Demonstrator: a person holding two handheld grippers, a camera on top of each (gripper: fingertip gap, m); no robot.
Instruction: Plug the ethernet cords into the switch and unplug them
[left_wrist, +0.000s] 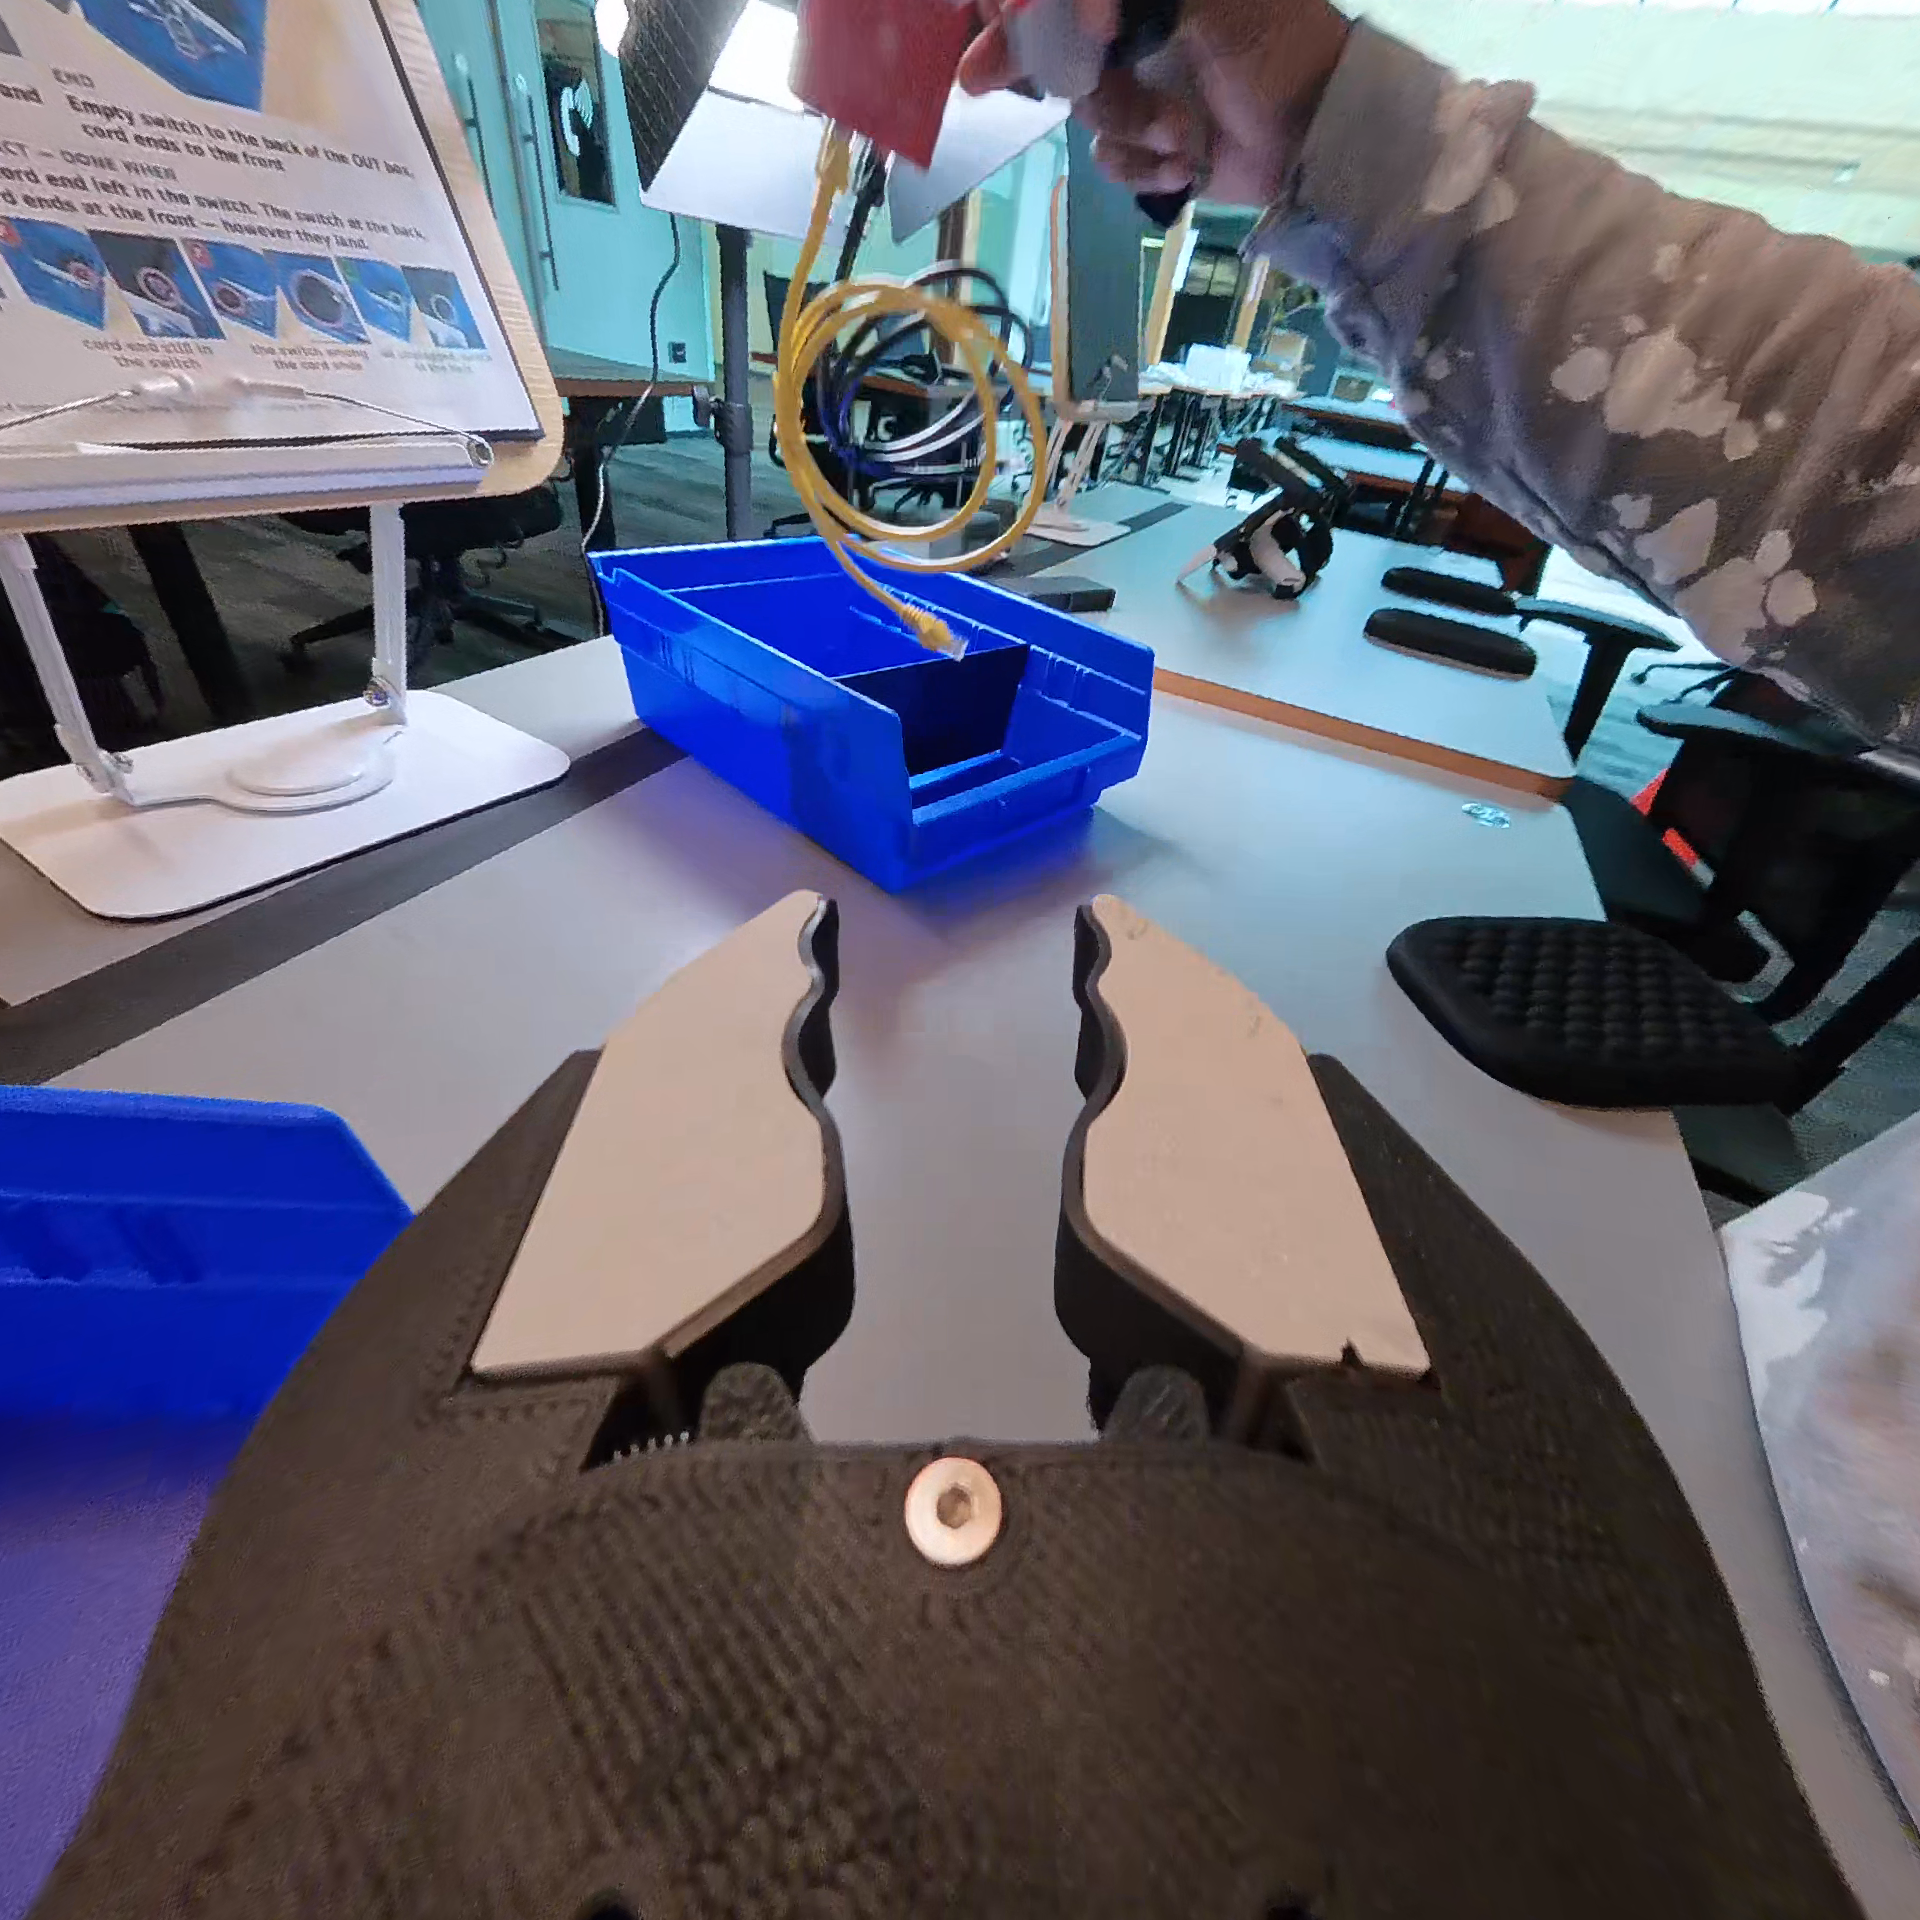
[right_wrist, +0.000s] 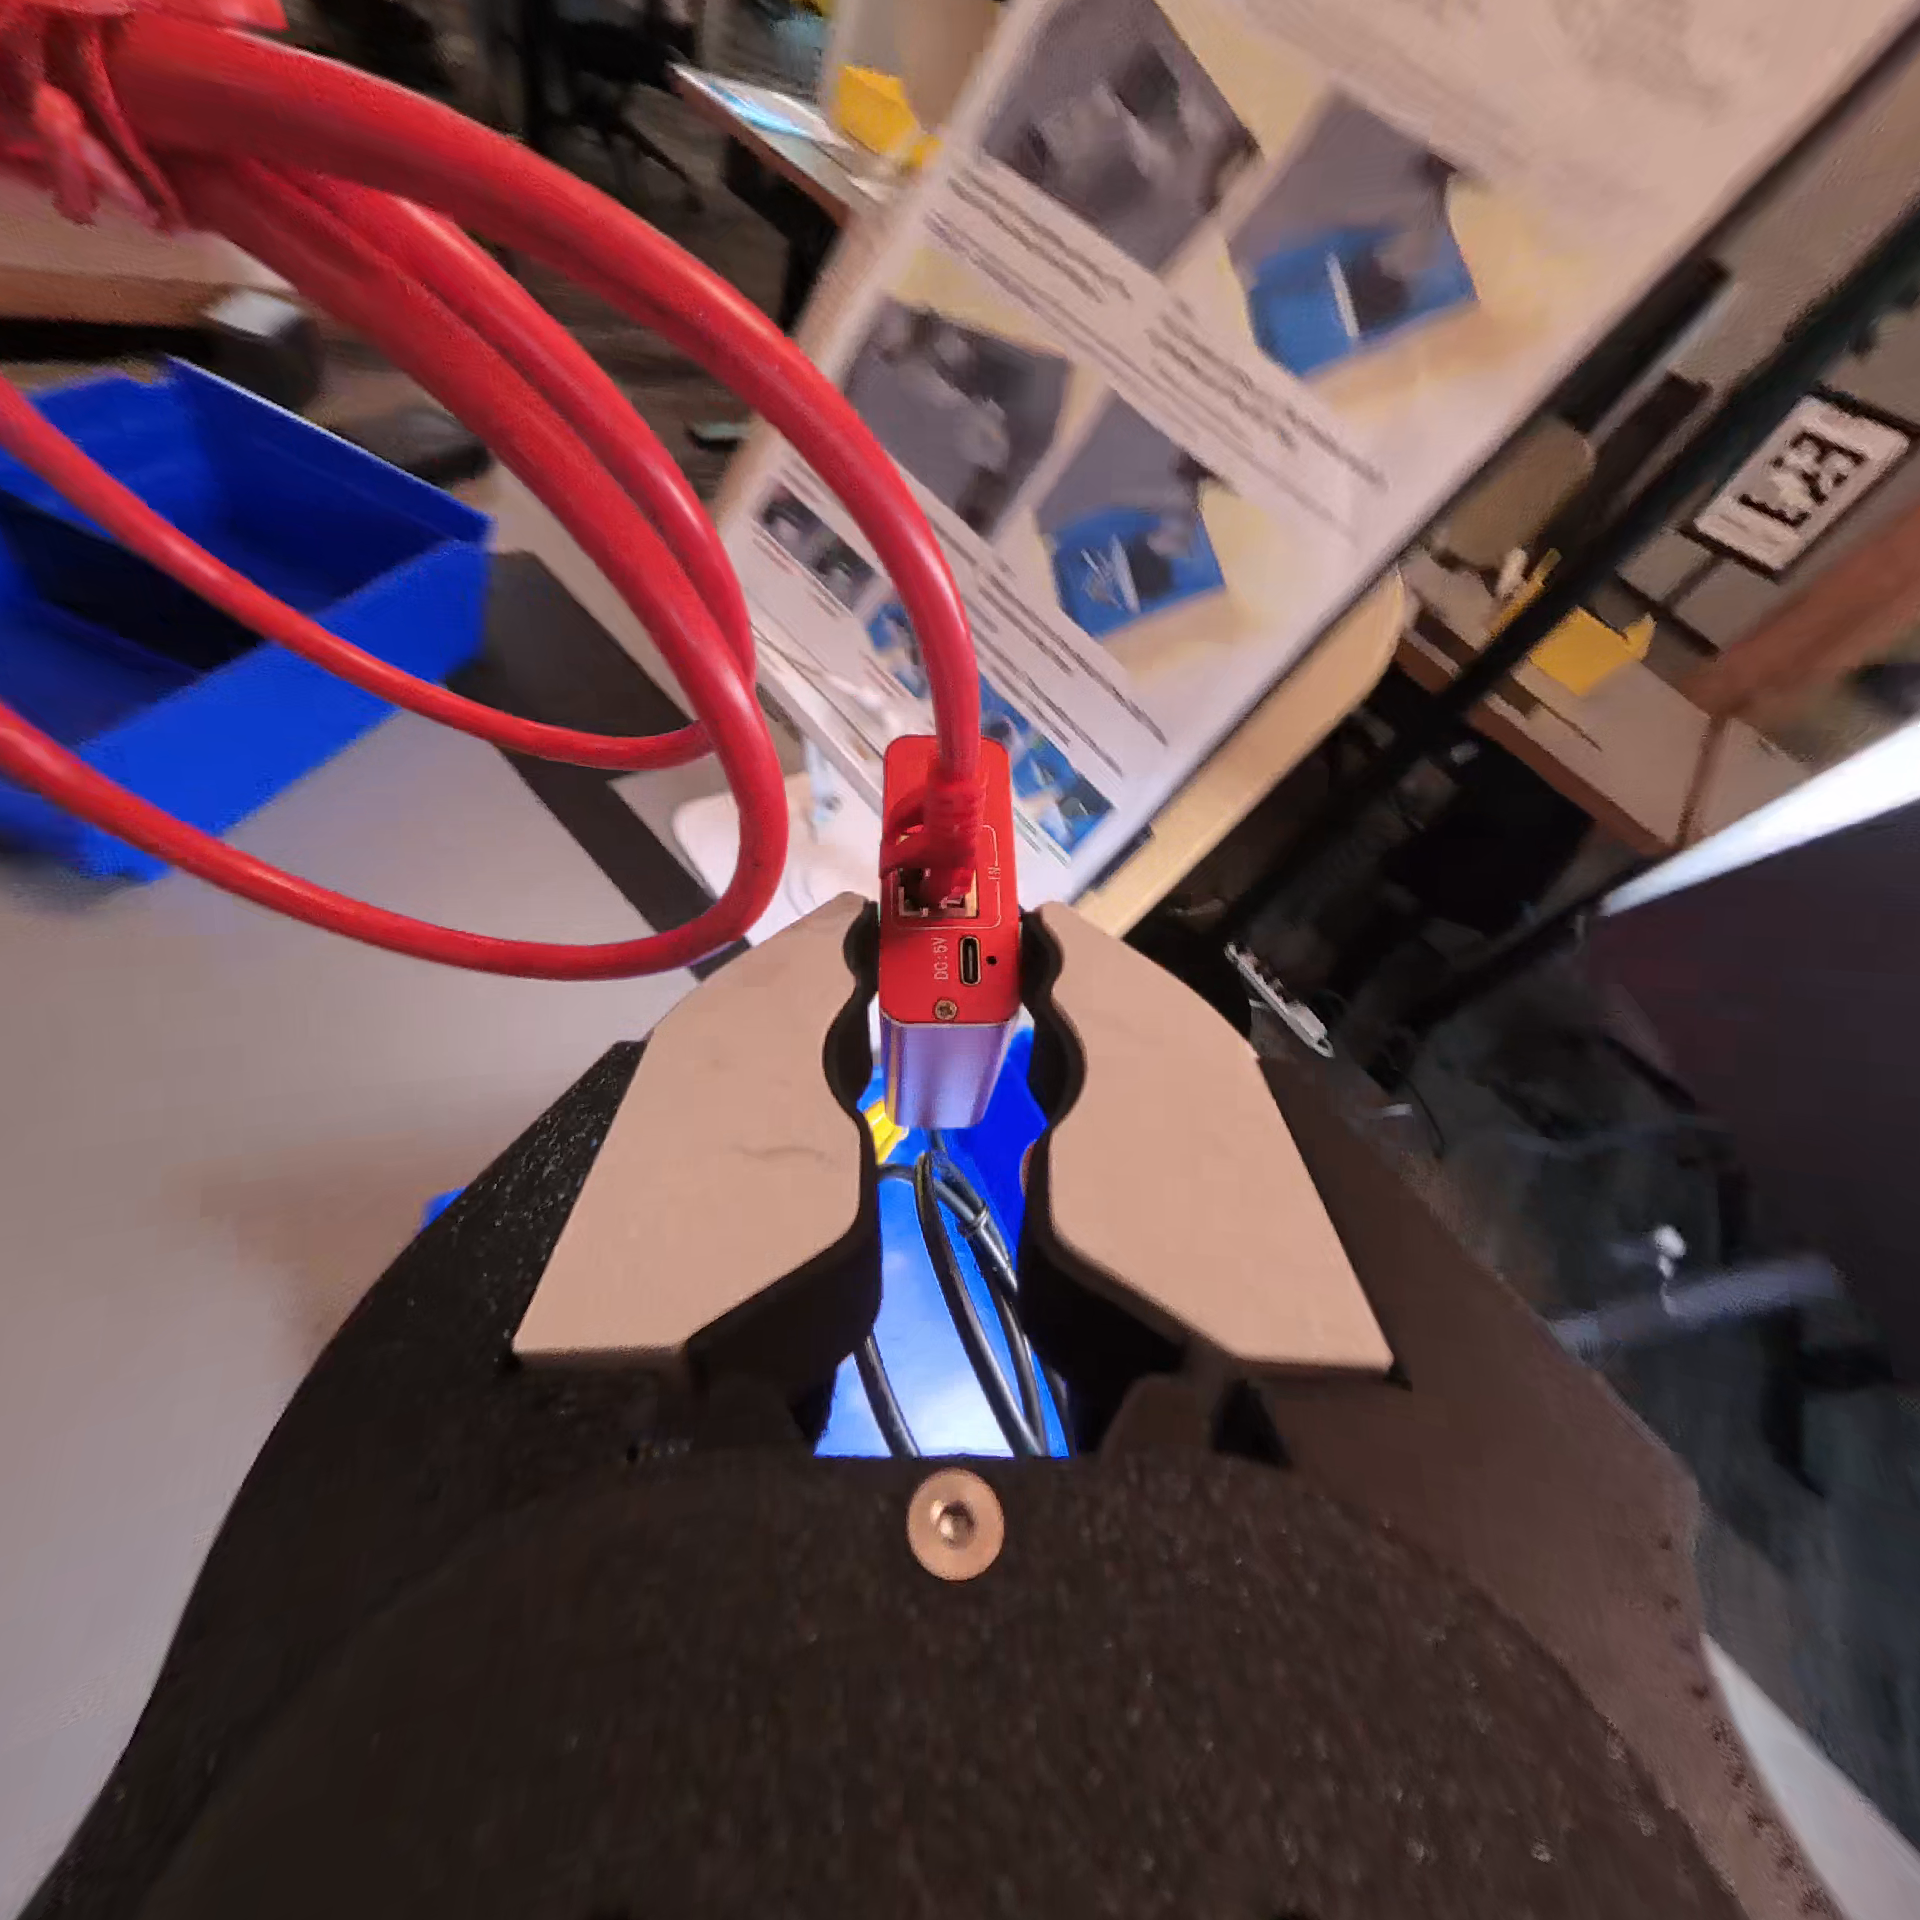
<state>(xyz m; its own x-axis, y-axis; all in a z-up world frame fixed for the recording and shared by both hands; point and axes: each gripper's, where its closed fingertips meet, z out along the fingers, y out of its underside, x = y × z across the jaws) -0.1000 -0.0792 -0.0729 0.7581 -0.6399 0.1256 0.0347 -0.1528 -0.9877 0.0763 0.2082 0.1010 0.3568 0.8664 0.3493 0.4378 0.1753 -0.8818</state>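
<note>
Left wrist view, from left to right: corner of a blue bin (left_wrist: 156, 1247) at the near left edge of the grey table (left_wrist: 1299, 935); behind it a white stand (left_wrist: 260, 790) propping a printed instruction sheet (left_wrist: 239, 239) near the far left edge. At centre, left gripper (left_wrist: 954, 925) low over bare table, jaws spread moderately wide, nothing between them. Beyond, a second blue bin (left_wrist: 873, 717) with inner dividers toward the far edge. Above that bin, a coiled yellow ethernet cord (left_wrist: 904, 436) dangling, its clear plug hanging just over the bin's middle, upper end running to a red switch (left_wrist: 883, 73) held high. Far right: a person's hand (left_wrist: 1174, 114) and a mottled grey sleeve (left_wrist: 1610, 343) reaching in from the upper right. Right wrist view, from left to right: blurred blue bin (right_wrist: 239, 623); loops of a red ethernet cord (right_wrist: 499, 436) sweeping across, one end plugged into a port of the switch (right_wrist: 945, 914). At centre, right gripper (right_wrist: 943, 925) clamped narrowly on the switch's sides, red port face toward the camera. Further right, the tilted instruction sheet (right_wrist: 1195, 395).
</note>
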